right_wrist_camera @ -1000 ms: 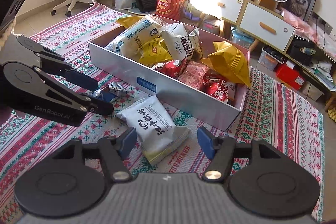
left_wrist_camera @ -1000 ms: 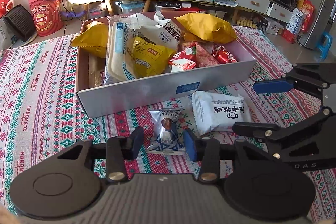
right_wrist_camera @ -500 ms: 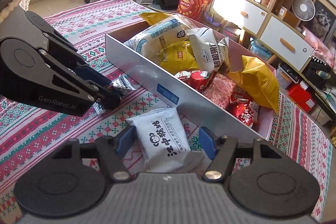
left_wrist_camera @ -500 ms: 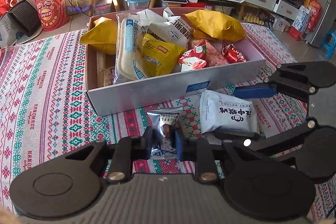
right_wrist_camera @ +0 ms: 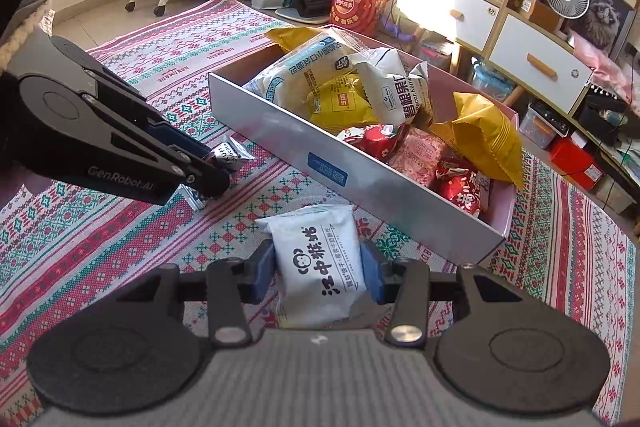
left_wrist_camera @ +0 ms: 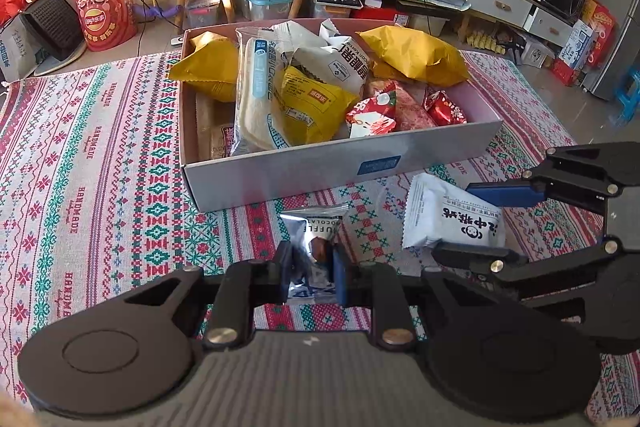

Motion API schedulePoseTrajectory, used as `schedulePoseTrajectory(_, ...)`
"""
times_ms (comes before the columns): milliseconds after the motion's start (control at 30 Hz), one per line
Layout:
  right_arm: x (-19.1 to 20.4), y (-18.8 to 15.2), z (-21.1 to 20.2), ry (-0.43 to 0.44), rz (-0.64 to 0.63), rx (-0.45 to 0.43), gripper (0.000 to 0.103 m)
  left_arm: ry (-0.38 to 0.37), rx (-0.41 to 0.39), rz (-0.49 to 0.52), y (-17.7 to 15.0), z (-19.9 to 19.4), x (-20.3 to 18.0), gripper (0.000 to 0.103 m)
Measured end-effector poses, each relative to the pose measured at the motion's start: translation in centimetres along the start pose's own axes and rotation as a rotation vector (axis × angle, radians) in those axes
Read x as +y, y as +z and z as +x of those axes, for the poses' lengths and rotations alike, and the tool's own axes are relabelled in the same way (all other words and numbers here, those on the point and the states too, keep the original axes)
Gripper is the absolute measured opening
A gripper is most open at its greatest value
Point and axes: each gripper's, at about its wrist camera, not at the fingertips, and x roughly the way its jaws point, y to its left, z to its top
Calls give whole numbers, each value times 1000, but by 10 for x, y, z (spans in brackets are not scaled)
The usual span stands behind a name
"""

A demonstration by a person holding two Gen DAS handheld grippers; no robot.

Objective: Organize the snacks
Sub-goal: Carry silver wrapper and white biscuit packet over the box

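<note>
- Looking down the left wrist view: left tool [left_wrist_camera: 310, 267] is clenched on the silver truffle packet [left_wrist_camera: 314, 239], pads pinching its lower middle; the packet lies on the patterned cloth [left_wrist_camera: 100, 187] of the counter, just in front of the box [left_wrist_camera: 280, 179].
- Same view: right tool [left_wrist_camera: 476, 223] comes in from the right, straddling the white biscuit pack [left_wrist_camera: 444, 217], one blue finger above it, one dark finger below.
- Box is already heaped with yellow and red bags; freest spot looks like the left inner strip, beside the tall white bag [left_wrist_camera: 256, 95].
- Right wrist view: right tool [right_wrist_camera: 318, 275] has just been closing, and its pads now press both sides of the white biscuit pack [right_wrist_camera: 320, 259], which sits near the box's [right_wrist_camera: 288, 143] front wall.
- Same view: left tool [right_wrist_camera: 212, 173] at left, tips squeezed on the truffle packet [right_wrist_camera: 230, 155], low on the cloth [right_wrist_camera: 120, 247].
- Step in hand, my read: both picks are made, lift is next.
- To do it well: lift straight up to clear the front wall, keep the tools apart so they don't clash, and release low over a gap.
- Risk: slippery foil may slide out; the pack is puffy and may pop free if squeezed harder.
</note>
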Motion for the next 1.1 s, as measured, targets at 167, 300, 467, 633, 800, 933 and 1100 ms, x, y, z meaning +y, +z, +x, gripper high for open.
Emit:
schedulePoseTrajectory(167,-5,4,-9,12,61,-18,42,-11,-6,-6,1,-8,-2,26)
schedulePoseTrajectory(300,-9,7,-15,13,115,-21,42,-19,-20,-17,3,-13,-2,26)
schedulePoseTrajectory(467,-20,12,-22,12,214,-30,42,-25,-40,-29,7,-22,-2,26)
schedulePoseTrajectory(633,-36,19,-25,6,307,-45,42,-31,-55,-40,18,-26,-4,26)
schedulePoseTrajectory(800,-52,32,-22,-2,374,-74,42,-22,-91,-14,39,-27,-8,26)
schedulePoseTrajectory(933,-63,47,-16,-21,408,-102,42,-26,-111,-15,56,-19,-10,26)
schedulePoseTrajectory(1100,-76,67,-1,-39,440,-120,42,-23,-109,-26,69,-2,-14,26)
